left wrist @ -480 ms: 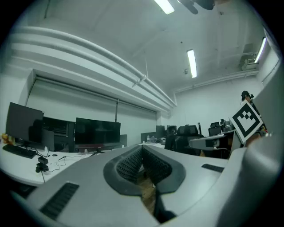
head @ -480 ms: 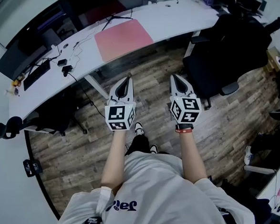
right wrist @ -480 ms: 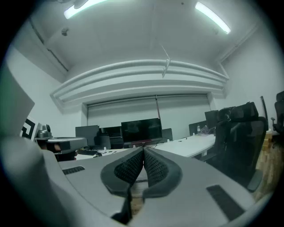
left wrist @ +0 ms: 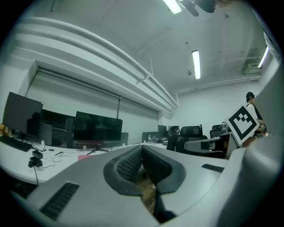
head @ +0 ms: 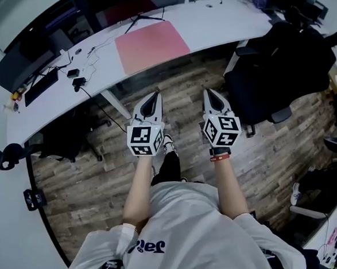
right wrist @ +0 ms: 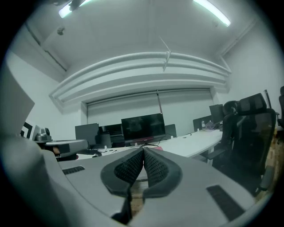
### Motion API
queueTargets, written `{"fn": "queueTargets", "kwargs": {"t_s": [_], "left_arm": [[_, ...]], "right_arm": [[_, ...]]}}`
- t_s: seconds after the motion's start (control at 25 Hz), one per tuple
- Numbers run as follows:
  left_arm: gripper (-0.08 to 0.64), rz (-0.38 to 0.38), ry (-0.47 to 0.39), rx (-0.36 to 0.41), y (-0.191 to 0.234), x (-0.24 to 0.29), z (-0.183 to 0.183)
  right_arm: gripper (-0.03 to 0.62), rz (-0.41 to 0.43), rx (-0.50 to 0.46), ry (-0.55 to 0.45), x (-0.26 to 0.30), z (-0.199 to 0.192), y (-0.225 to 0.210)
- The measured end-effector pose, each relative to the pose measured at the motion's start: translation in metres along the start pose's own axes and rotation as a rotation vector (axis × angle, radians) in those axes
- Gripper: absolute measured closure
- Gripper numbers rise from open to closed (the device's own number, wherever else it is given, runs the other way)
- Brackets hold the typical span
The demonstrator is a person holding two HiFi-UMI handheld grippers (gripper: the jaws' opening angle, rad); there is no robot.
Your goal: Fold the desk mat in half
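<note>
A pink desk mat lies flat on the long white curved desk, well ahead of both grippers. My left gripper and right gripper are held side by side over the wooden floor, short of the desk, both pointing at it. Each has its jaws shut with nothing between them. In the left gripper view the left gripper points toward the monitors, with a sliver of the mat to the left of its tip. In the right gripper view the right gripper is shut too.
A black office chair stands right of the grippers, close to the right arm. Monitors, a keyboard and cables sit on the desk's left part. Another chair is under the desk at left. The desk's metal leg is ahead.
The view has shifted slightly toward the desk; the person has stepped a little forward. Both grippers keep their pose and stay shut.
</note>
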State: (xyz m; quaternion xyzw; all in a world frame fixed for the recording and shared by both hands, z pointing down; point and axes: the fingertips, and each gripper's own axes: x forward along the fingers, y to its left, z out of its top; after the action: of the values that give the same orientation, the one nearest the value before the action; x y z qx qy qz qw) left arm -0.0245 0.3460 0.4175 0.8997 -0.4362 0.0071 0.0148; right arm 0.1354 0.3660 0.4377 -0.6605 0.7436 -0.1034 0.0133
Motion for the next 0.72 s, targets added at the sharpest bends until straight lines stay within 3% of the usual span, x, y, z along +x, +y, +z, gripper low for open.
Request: {"fn": "queueTargets", "kwargs": {"t_s": [0.44, 0.72], "left_arm": [[0.541, 0.067, 0.028, -0.045, 0.091, 0.108, 0.008], [0.541, 0.098, 0.068, -0.086, 0.141, 0.141, -0.005]], "right_arm": [[0.577, 0.099, 0.018, 0.062, 0.148, 0.019, 0.006], [0.577, 0.129, 0.041, 0.130, 0.214, 0.008, 0.019]]}}
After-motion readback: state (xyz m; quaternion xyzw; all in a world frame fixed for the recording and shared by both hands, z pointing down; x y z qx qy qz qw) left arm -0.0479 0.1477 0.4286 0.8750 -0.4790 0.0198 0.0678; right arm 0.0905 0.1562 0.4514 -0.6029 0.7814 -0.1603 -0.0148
